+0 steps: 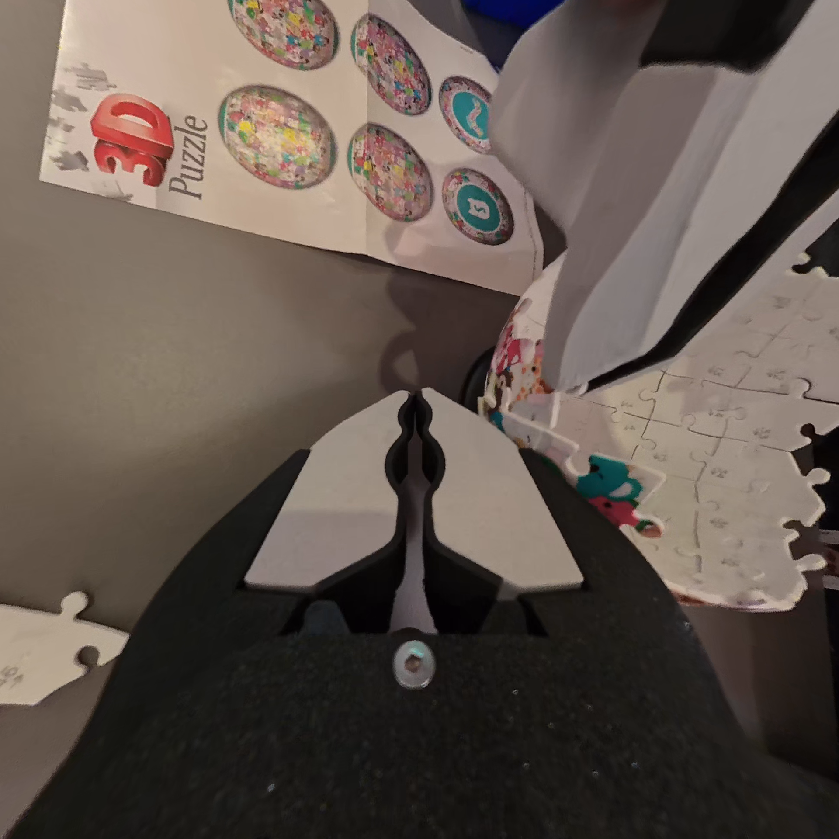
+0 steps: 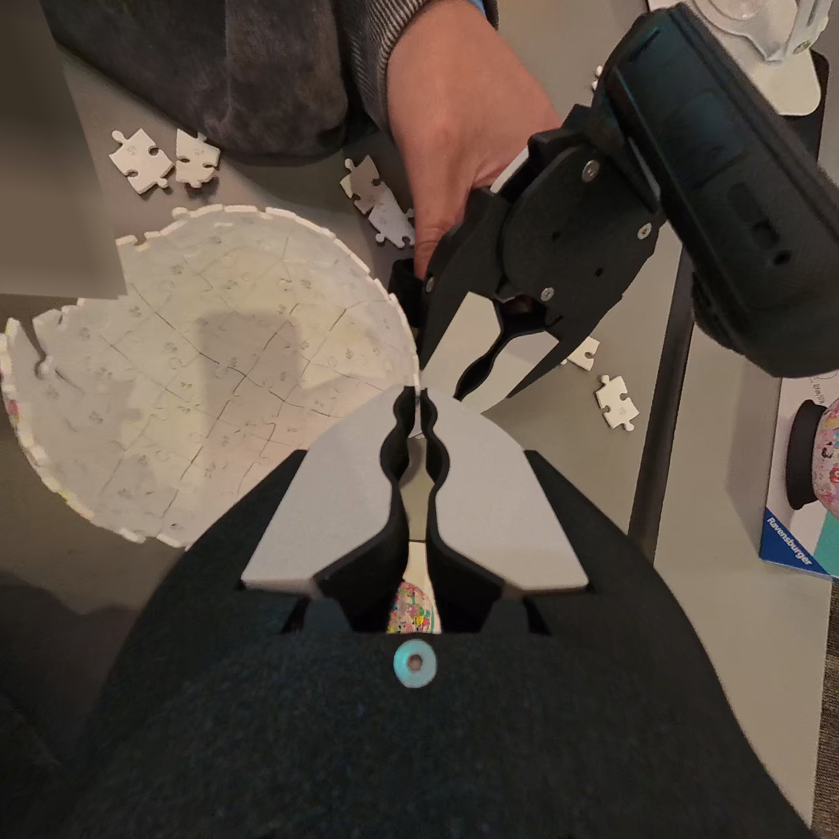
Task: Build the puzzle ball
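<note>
White on its inside, the half-built puzzle ball (image 2: 218, 363) is gripped at its rim by the right gripper (image 2: 418, 394), jaws pinched. The left gripper (image 1: 416, 394), jaws closed on nothing, is angled down towards the grey table (image 1: 181, 363) just beside it.

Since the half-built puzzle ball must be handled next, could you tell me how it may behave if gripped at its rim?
The half-built puzzle ball is a thin open shell of interlocked pieces, so its rim probably flexes or sheds pieces. Its rounded underside suggests it may rock or tip when pushed.
</note>
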`<state>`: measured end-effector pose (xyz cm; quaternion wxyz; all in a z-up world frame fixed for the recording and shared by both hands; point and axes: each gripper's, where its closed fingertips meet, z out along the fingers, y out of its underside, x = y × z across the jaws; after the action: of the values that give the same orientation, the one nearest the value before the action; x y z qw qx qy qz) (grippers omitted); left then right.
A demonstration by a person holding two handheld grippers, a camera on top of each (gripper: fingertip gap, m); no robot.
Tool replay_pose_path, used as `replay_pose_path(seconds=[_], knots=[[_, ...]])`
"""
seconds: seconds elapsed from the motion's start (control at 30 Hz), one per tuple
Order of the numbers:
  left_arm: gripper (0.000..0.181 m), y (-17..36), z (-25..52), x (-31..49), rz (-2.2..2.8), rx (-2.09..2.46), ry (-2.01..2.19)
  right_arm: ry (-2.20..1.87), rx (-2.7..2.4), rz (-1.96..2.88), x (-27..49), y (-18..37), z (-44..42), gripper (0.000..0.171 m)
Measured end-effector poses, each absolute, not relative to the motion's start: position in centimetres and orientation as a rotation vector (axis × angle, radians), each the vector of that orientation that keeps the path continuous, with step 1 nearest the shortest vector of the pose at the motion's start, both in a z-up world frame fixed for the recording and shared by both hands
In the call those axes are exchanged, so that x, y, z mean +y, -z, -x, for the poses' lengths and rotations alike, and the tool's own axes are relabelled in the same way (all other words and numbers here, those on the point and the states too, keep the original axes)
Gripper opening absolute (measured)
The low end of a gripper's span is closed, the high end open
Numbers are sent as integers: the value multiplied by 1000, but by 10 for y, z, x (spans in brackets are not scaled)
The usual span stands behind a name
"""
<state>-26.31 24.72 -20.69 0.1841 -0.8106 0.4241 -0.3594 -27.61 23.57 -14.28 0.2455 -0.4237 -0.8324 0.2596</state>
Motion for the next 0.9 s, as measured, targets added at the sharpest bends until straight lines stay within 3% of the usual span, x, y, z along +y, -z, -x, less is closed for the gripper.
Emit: replay_pose_path(seconds=[0.9], knots=[[0, 200, 264, 249, 2270, 1188, 1004, -464, -2317, 1127, 240, 148, 277, 3]])
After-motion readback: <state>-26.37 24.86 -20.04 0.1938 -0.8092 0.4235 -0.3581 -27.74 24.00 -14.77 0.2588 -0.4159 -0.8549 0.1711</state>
